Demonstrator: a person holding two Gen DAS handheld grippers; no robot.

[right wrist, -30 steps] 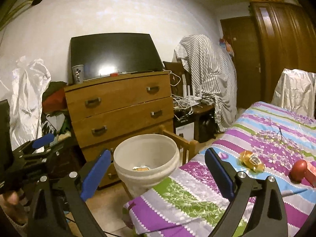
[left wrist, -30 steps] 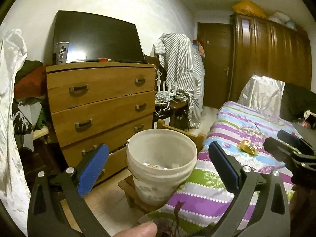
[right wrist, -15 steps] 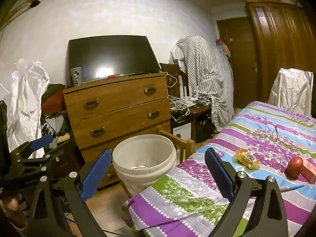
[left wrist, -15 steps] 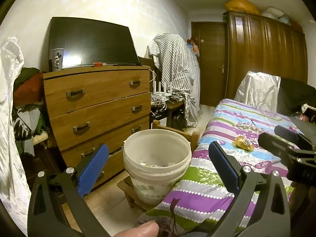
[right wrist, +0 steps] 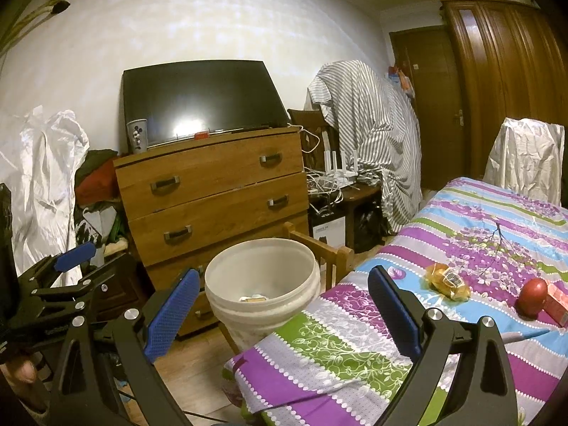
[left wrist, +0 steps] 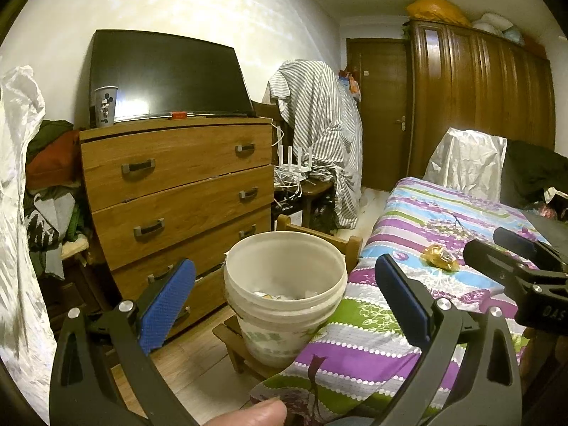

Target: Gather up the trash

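Note:
A white plastic bucket (left wrist: 285, 294) with some scraps at its bottom stands on a low wooden chair by the bed; it also shows in the right wrist view (right wrist: 264, 284). A yellow crumpled wrapper (left wrist: 440, 262) lies on the striped bedspread, seen too in the right wrist view (right wrist: 448, 286). My left gripper (left wrist: 284, 305) is open and empty, level with the bucket. My right gripper (right wrist: 280, 310) is open and empty, above the bed's near corner. Each gripper shows at the edge of the other's view.
A red apple (right wrist: 531, 297) and a red box (right wrist: 557, 301) lie on the bed (right wrist: 355, 348) at the right. A wooden dresser (left wrist: 177, 195) with a TV and a cup stands behind the bucket. A wardrobe (left wrist: 479, 106) and door are at the back.
Both grippers have drawn back and up a little from the bucket and bed, so the room appears slightly farther. Both stay open and empty.

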